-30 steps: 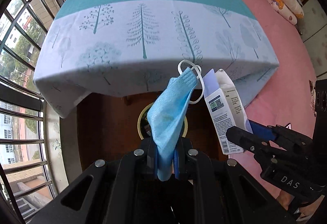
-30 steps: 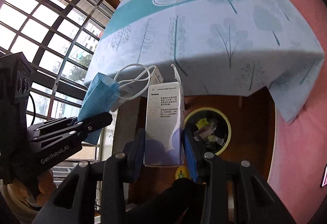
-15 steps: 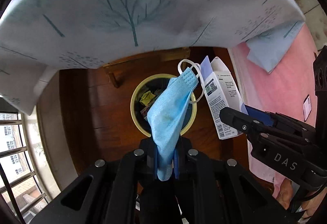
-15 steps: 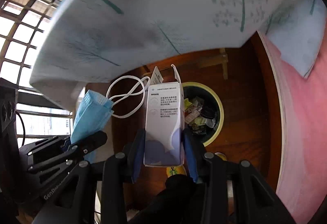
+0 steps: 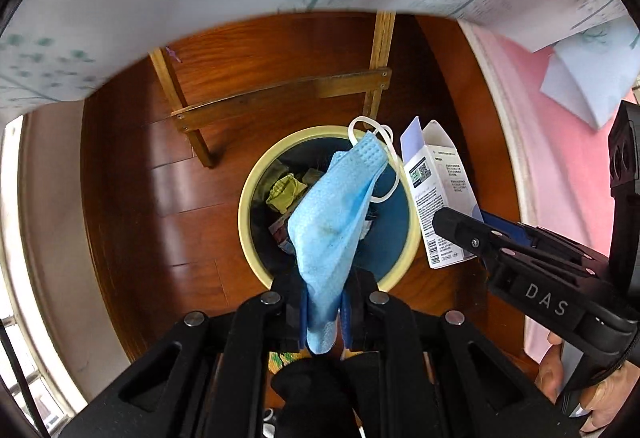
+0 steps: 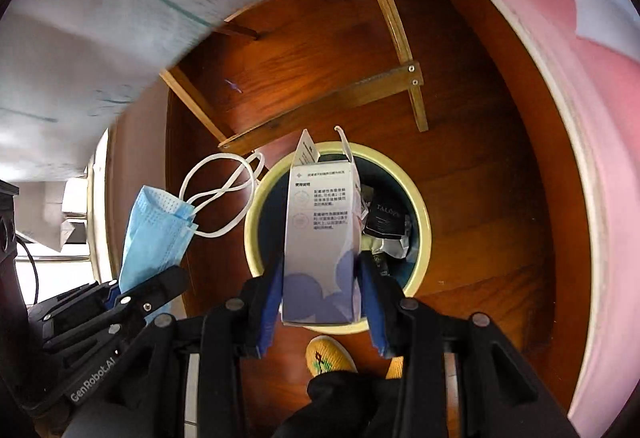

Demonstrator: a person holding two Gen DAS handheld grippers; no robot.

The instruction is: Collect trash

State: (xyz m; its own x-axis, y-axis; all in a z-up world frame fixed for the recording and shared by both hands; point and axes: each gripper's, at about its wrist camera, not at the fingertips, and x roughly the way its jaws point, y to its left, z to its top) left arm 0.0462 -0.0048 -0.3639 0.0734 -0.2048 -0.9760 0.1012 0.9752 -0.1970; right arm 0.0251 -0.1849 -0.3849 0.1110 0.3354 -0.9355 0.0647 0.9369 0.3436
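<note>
Now | left gripper [image 5: 325, 312] jaws pinch mask [image 5: 336, 214] | right gripper [image 6: 320, 302] jaws clamp box [image 6: 320, 234] | above bin [image 5: 256, 178]

A crumpled blue face mask [image 5: 336, 214] with white ear loops hangs above a round, cream-rimmed trash bin [image 5: 248, 194] on the wood floor. Beside it, an opened white carton [image 6: 320, 238] with printed text stands upright over the bin, which already holds wrappers.

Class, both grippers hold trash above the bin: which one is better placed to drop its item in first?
Probably left: its face mask hangs over the bin opening, while in that view the right gripper's carton sits beyond the rim.
</note>
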